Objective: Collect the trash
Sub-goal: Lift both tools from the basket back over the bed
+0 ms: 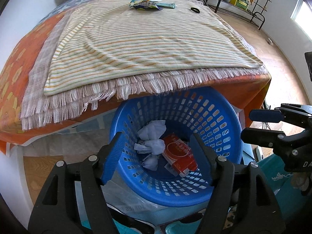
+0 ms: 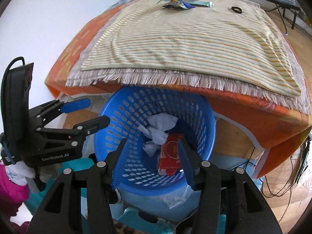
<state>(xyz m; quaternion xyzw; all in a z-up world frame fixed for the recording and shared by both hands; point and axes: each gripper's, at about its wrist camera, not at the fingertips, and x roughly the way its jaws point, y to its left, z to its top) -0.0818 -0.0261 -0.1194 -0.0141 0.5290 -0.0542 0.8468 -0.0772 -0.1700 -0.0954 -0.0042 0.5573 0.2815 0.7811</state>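
- The left gripper [image 1: 156,156] hangs over the mouth of a blue basket [image 1: 224,136], its jaws spread apart with nothing between them.
- The right gripper [image 2: 154,159] hovers over the same basket [image 2: 109,136], jaws likewise wide apart and empty.
- Each gripper shows in the other's view: the right one [image 1: 253,124] at the right edge of the left view, the left one [image 2: 93,113] at the left edge of the right view, both near the basket's rim.
- Inside the basket lie crumpled white tissues [image 1: 154,136] and a red carton [image 1: 179,154], the carton touching the tissues.
- The basket stands on the floor, its far rim tucked under the fringed edge of a bed.
- A striped cloth [image 1: 136,44] covers the bed over an orange sheet [image 1: 13,78].
- More trash waits at the far end of the cloth: colourful wrappers [image 1: 144,3], a tube [image 2: 202,3] beside them, and a black ring [image 1: 195,10] a little apart.
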